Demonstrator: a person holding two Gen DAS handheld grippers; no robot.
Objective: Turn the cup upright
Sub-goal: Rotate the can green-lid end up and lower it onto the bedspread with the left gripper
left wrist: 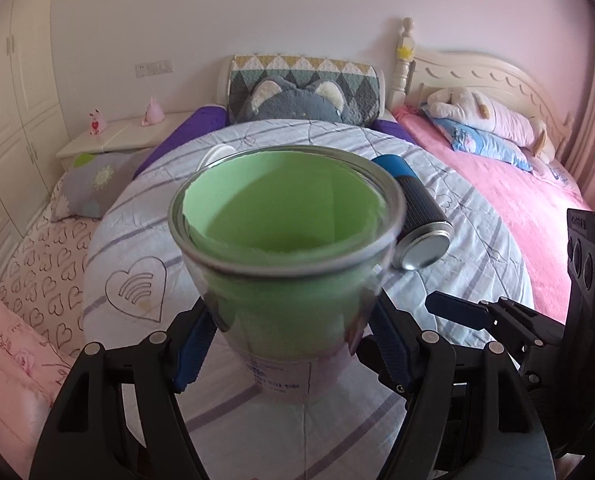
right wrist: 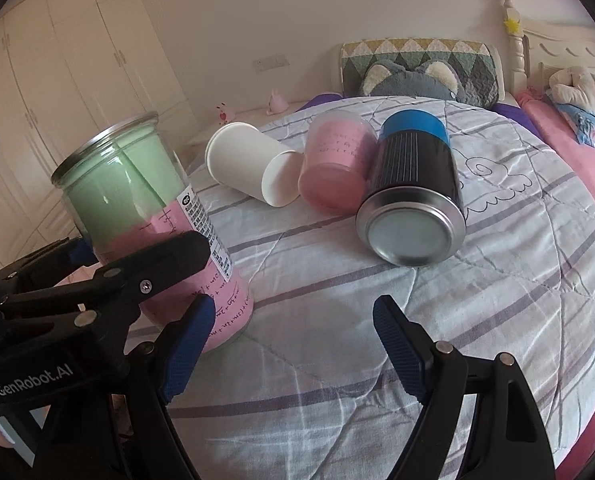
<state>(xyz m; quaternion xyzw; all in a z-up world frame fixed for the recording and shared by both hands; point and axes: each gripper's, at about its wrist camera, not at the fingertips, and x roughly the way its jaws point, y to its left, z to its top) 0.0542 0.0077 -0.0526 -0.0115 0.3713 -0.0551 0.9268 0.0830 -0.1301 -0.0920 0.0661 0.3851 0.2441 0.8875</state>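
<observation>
A plain pale wall (left wrist: pixel 257 20) stood ahead. Cream wardrobe doors (right wrist: pixel 69 52) lined the left side. A low white nightstand (left wrist: pixel 117 136) sat ahead-left against the wall. A cream carved headboard (left wrist: pixel 477 76) rose ahead-right over a pink bedspread (left wrist: pixel 517 200). Pink curtains (left wrist: pixel 593 120) hung far right. Soft daylight filled the room.

Our left gripper (left wrist: pixel 289 344) is closed on the cup (left wrist: pixel 281 240), its blue pads (left wrist: pixel 193 354) pressed against the lower wall on either side, and the right wrist view shows it reaching in low from the left, fingers nearly level. Our right gripper (right wrist: pixel 291 344) hangs with its jaws spread wide and nothing between the pads (right wrist: pixel 397 346) (they touch nothing we can see). It sits just beside the left gripper, angled forward and slightly down.
</observation>
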